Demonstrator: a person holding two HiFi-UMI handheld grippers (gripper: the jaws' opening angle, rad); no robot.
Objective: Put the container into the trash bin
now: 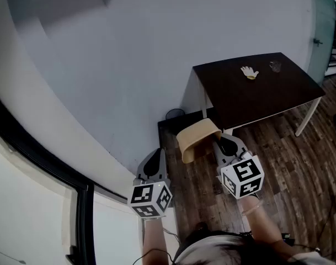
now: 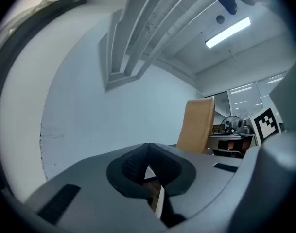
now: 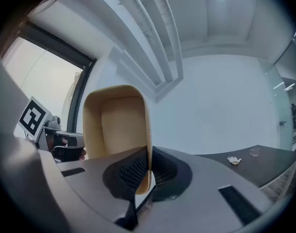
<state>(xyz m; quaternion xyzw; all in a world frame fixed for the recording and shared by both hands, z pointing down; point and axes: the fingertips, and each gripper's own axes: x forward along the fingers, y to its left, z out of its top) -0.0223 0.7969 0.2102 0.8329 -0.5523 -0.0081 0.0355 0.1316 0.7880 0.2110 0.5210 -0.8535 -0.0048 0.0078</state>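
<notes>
Far left, a dark window frame (image 1: 52, 162) runs along the curved grey wall (image 1: 129, 59). The left gripper (image 1: 153, 160) sits close to that wall, little room on its left. Its jaws are together at the tips, nothing between them; in its own view (image 2: 148, 153) only a sliver of floor shows below the pads.

Next, a dark round bin (image 1: 175, 114) stands on the floor against the wall, just beside the table's left end.

The container (image 1: 196, 137) is a tan, thin-walled tub with rounded corners, plain, empty. It's up in the air between the two grippers, nearer the right one, over the wood floor (image 1: 289, 164), near the bin but apart from it. From the right gripper view I look straight into its hollow (image 3: 116, 125).

The right gripper (image 1: 225, 143) is clamped on the container's side wall, pads pinching the thin edge (image 3: 148, 165).

Right of that, a dark table (image 1: 267, 101) with white legs carries a pale glove (image 1: 249, 72) and a clear glass (image 1: 275, 66). Open floor lies in front of the table and to its right.
</notes>
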